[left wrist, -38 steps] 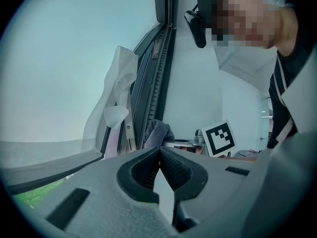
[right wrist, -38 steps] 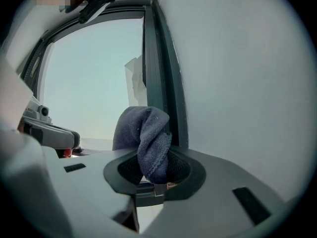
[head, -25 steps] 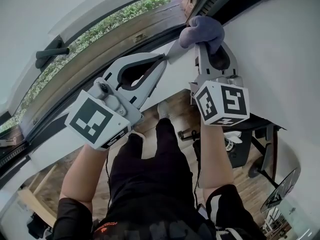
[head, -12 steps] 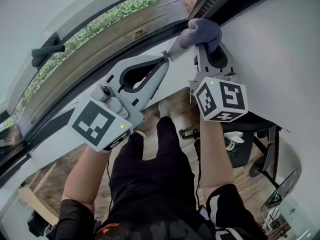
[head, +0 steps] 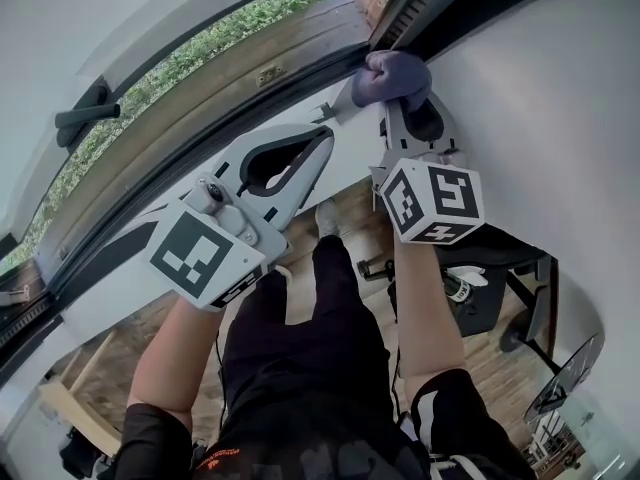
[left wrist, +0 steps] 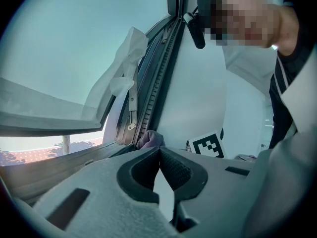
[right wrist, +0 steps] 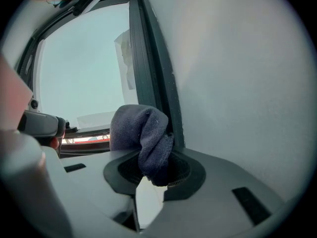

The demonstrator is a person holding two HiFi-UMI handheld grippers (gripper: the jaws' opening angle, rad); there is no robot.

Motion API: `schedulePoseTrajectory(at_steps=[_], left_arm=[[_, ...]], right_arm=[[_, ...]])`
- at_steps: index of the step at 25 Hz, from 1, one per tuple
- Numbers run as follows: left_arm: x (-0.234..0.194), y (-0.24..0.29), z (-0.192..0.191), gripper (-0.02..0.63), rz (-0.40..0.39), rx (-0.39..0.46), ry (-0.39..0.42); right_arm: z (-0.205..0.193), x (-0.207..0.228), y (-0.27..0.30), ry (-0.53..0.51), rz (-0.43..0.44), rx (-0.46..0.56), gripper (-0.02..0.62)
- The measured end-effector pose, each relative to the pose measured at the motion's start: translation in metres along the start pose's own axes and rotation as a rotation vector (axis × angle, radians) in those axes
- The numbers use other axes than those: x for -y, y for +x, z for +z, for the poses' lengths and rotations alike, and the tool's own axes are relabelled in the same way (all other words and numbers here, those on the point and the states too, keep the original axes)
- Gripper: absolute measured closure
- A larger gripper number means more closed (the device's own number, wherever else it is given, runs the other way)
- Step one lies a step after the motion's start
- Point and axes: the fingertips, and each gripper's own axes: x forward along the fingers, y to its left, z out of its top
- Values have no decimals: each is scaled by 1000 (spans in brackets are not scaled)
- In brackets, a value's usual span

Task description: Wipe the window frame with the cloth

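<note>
The right gripper (right wrist: 152, 176) has its fingers shut tight on the cloth (right wrist: 142, 133). The cloth is dark blue and soft. It is bunched up, and most of it sticks out past the fingers in a fat lump.

The left gripper (left wrist: 159, 151) has its fingers closed together with nothing between them. It is just beside the right one, on the left. Its tips are near the cloth but not touching it.

Right past the lump is the window frame (right wrist: 148, 58). It is a long dark bar that runs straight on, away from the fingers. The cloth looks pressed on the bar at its near end, by the white wall (right wrist: 237, 83). I think the right gripper, being nearer, should slide the cloth along the bar.

No box or bowl is here.
</note>
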Motion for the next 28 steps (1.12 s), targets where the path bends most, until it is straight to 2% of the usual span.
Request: schedulePoseTrajectory(at_steps=[5,9,16,28], left_arm=[[1,0,7,586,-8,9,0],[5,-7,31,586,-15,42,22],[11,-40,96,586,-21,120,88],[35,-72,207,586,-57,256,231]], right_arm=[[2,-2,-5,4,-2,-16,522],[24,-11,-22,-29,-4,5,523],[114,-47,-55,-138,-4,134,525],[264,-105,-85,-421,1,327,524]])
